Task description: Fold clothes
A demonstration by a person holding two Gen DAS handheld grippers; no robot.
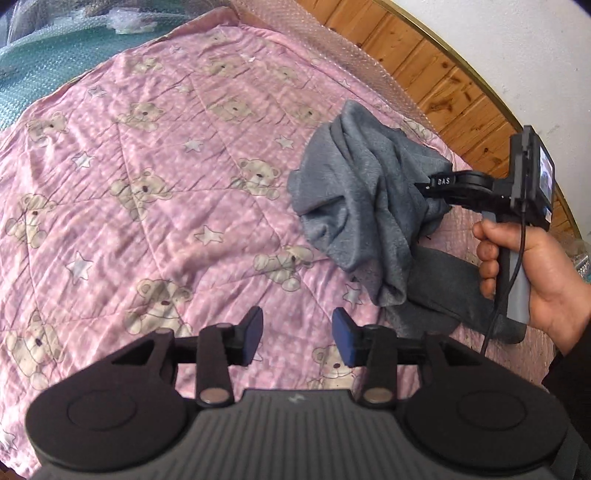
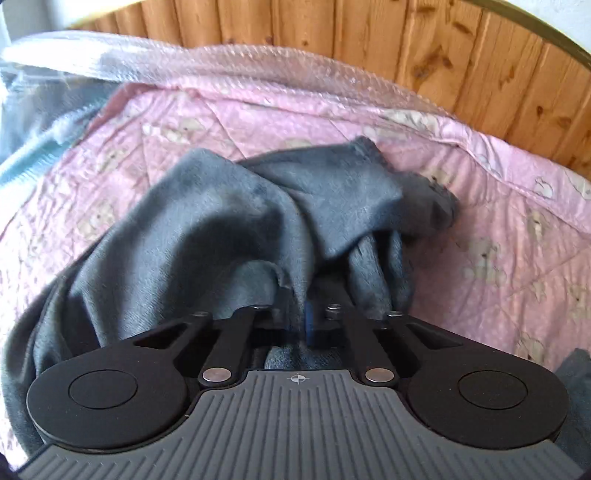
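One grey garment (image 1: 354, 206), soft and crumpled. It is bunched and lifted at the right side of the bed, its lower folds trailing onto the pink quilt (image 1: 155, 155). A darker grey stretch of cloth lies flat beneath it toward the quilt's right edge; cannot tell if it belongs to the same piece.

Right gripper (image 2: 295, 321): jaws pinched together on a fold of the garment, cloth draped over both fingers and spilling left and ahead. In the left wrist view the same tool comes in from the right, its tip buried in the fabric, handle held in one hand (image 1: 539, 277) with a dark sleeve behind.

Left gripper (image 1: 297, 341): jaws partly apart, blue pads (image 1: 345, 341) facing each other, nothing between them. It hangs over bare quilt, just left of the garment's lowest fold, not touching it.

Open room: the whole left and middle of the quilt is free cloth, teddy bears and stars printed across it. Right and far edges are tight: a strip of bubble wrap (image 2: 258, 70) runs along the quilt's border, then a wooden plank headboard (image 2: 369, 33) directly behind. Teal bedding (image 1: 33, 62) under more wrap at the far left corner.

Count: two grippers, one hand seen.
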